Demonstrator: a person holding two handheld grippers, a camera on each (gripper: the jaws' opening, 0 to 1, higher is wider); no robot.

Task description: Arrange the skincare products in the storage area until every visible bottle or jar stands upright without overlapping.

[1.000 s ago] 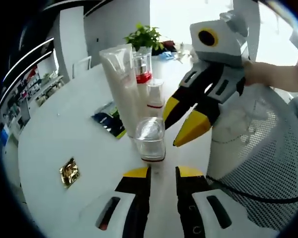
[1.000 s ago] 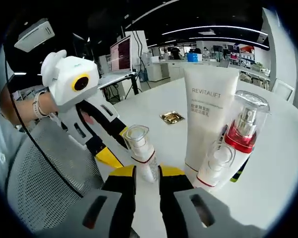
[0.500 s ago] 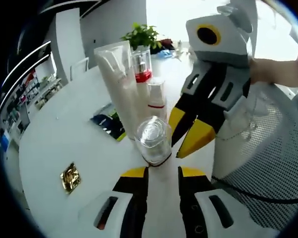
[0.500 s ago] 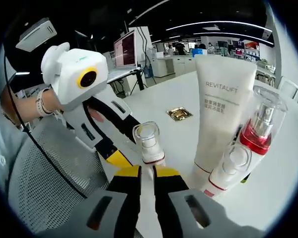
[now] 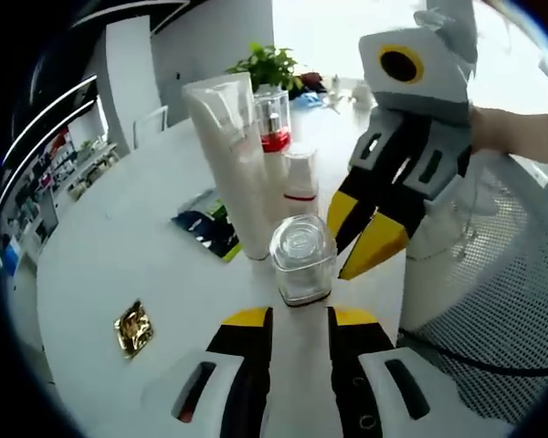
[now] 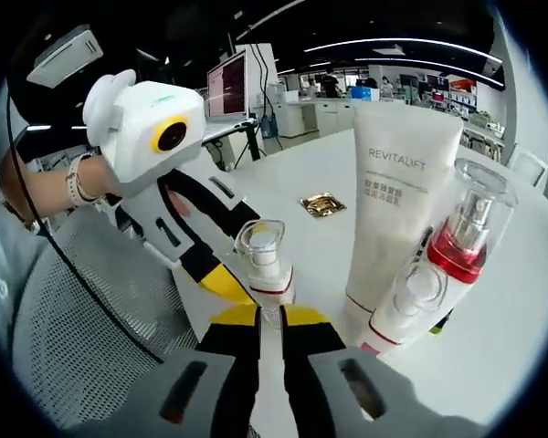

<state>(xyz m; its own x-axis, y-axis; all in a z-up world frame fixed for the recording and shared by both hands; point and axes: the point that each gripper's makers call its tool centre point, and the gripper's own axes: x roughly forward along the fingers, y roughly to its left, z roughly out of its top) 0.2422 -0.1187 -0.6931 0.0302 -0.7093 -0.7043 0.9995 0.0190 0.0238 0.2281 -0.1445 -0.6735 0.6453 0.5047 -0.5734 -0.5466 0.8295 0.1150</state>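
Between right gripper (image 6: 269,315) narrowed jaws, small clear-capped bottle (image 6: 265,269) apparently clamped, left gripper (image 5: 297,315) part-open below it.

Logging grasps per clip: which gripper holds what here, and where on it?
The right gripper pinches the small clear-capped bottle at its base; the left gripper holds nothing.

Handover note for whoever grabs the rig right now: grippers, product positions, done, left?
Right gripper: shut on the small clear-capped bottle, near the table edge.
Left gripper: open, jaws either side of that bottle; contact unclear.
White tube, red-collared pump bottle and small white bottle: upright, clustered on the white table.
Done: those three stand.
Left: set the held bottle down upright, apart from the others, then release.
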